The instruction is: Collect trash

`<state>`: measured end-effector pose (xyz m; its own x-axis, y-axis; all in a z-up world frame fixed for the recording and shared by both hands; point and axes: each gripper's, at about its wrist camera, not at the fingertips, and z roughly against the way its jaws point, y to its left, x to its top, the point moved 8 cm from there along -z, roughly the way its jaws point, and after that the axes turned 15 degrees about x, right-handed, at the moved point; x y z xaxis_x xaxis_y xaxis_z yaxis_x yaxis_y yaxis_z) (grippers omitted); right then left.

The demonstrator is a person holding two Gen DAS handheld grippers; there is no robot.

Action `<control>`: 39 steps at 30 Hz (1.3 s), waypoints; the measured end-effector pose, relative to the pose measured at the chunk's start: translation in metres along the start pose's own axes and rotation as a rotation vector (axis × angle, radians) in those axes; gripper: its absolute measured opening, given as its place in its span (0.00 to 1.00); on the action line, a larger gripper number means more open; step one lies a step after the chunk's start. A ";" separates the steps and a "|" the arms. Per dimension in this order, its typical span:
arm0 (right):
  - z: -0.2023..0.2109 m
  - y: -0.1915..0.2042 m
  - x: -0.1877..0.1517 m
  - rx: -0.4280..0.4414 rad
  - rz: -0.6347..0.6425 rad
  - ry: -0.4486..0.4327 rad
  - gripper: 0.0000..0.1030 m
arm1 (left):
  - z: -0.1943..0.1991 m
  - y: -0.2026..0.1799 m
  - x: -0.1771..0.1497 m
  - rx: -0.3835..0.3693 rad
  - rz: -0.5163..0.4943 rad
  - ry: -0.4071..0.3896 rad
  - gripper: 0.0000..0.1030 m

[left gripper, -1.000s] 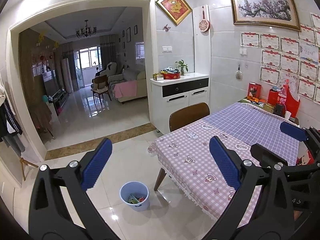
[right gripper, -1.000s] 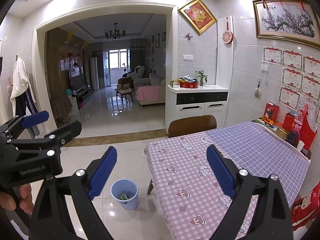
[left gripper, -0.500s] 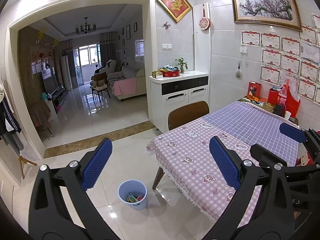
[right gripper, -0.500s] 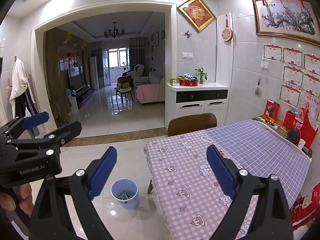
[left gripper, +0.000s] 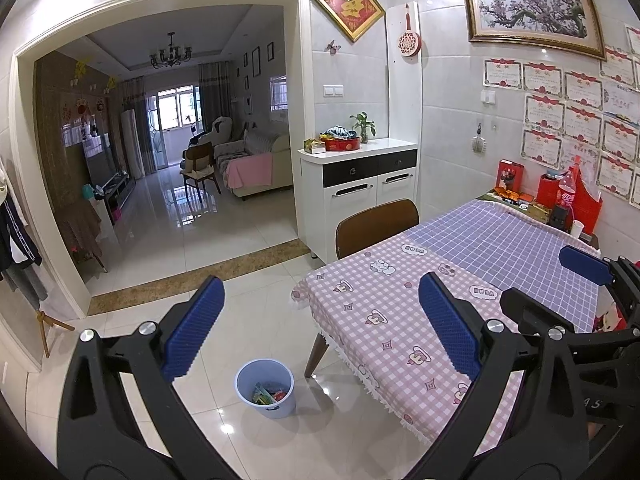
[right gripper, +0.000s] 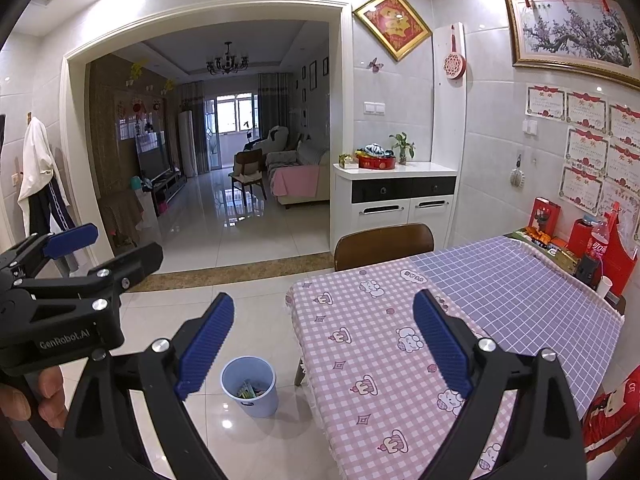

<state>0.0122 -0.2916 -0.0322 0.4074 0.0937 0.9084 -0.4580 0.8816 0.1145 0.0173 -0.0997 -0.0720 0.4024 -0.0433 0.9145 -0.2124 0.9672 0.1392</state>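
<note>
A pale blue waste bin stands on the tiled floor beside the table's near left corner, with several colourful wrappers inside; it also shows in the right wrist view. My left gripper is open and empty, held high over the floor and table edge. My right gripper is open and empty, held high at the same level. The left gripper shows at the left edge of the right wrist view. No loose trash shows on the table.
A table with a pink and purple checked cloth fills the right side. A brown chair stands at its far end. Red boxes and a cola bottle sit by the wall. A white cabinet stands beyond.
Both grippers have drifted slightly, so the view has shifted a little. Both jaws stay open and empty. The bin has not moved.
</note>
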 end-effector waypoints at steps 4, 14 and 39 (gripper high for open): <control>0.000 0.000 0.000 0.000 -0.001 0.001 0.87 | -0.001 -0.001 0.000 0.001 -0.002 -0.001 0.93; -0.004 -0.001 -0.002 -0.004 -0.005 0.004 0.87 | -0.005 -0.003 -0.002 -0.001 0.000 0.006 0.93; -0.014 -0.013 -0.006 -0.014 -0.028 0.013 0.87 | -0.021 -0.018 -0.005 -0.017 -0.016 0.019 0.93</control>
<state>0.0261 -0.2970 -0.0450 0.4301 0.0747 0.8997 -0.4348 0.8905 0.1339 0.0377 -0.1112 -0.0874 0.4223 -0.0541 0.9048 -0.1903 0.9707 0.1469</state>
